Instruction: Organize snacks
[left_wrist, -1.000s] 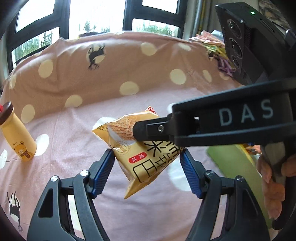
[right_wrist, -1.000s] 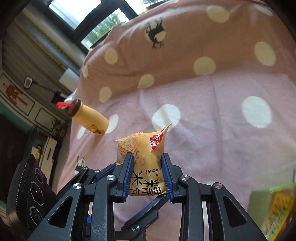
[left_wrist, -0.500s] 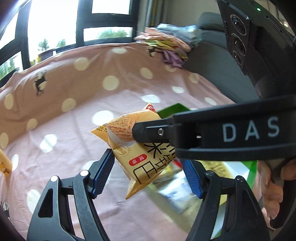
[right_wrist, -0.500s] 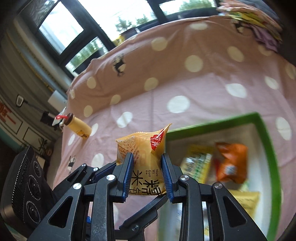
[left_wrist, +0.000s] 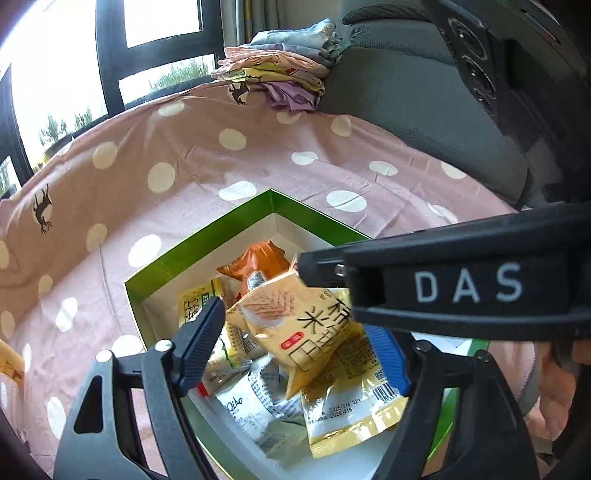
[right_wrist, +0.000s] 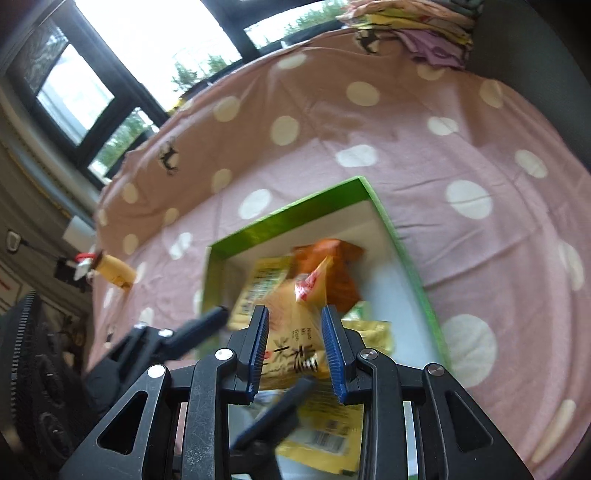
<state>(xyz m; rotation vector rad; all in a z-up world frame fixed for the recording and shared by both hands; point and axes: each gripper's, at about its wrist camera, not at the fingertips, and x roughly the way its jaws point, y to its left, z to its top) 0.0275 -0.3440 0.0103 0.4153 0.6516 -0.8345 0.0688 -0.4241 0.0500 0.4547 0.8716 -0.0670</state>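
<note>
A: Two grippers over the green box (left_wrist: 201, 240), both around one yellow snack packet (left_wrist: 295, 325).
B: Right gripper (right_wrist: 294, 350)?
A: Clamped on the packet, blue pads narrow, pressing both faces; packet upright between them, torn red corner up.
B: Left gripper (left_wrist: 295, 354)?
A: Jaws wide, just been opening. Packet between the fingers (left_wrist: 201, 343) but clear of both pads.
B: Packet position?
A: Hanging above the box interior, over other packets: an orange one (left_wrist: 258, 258) at the far corner, yellow and white ones beneath.
B: Surroundings?
A: Pink polka-dot cloth (left_wrist: 184, 155) under the box; folded laundry (left_wrist: 280, 81) at the far edge; yellow bottle (right_wrist: 112, 271) lying well apart on the cloth.
</note>
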